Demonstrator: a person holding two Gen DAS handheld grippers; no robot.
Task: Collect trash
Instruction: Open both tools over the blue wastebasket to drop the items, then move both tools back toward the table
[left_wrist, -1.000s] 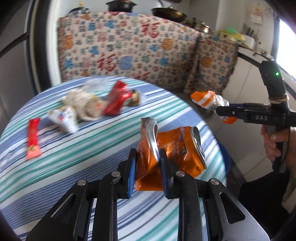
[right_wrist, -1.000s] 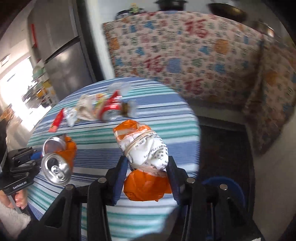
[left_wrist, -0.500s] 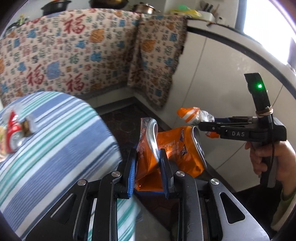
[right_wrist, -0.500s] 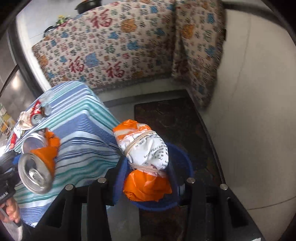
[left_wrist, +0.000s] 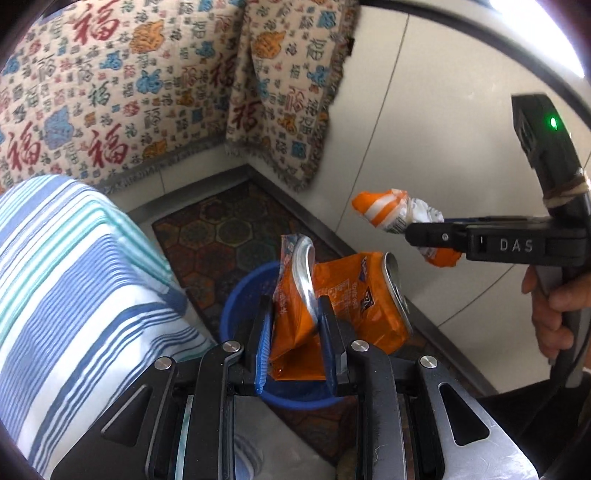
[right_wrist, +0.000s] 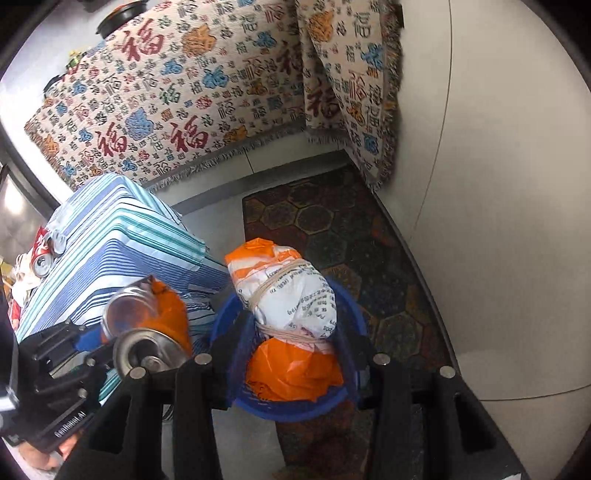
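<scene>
The left hand-held gripper (left_wrist: 293, 332) is pinching a crumpled orange can (left_wrist: 347, 299); the right hand-held gripper (right_wrist: 291, 350) is clamping a string-tied orange-white plastic bundle (right_wrist: 291, 299). Both are hanging above a round blue bin (right_wrist: 354, 306).

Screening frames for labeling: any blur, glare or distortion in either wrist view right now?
Left wrist: sharp; blown-out window glare top right; fisheye bends the wall seams; crushed orange can crisp. Right wrist: mostly sharp, the can at lower left smeared; the bundled orange wrapper readable; dark vignette in the corners.
</scene>
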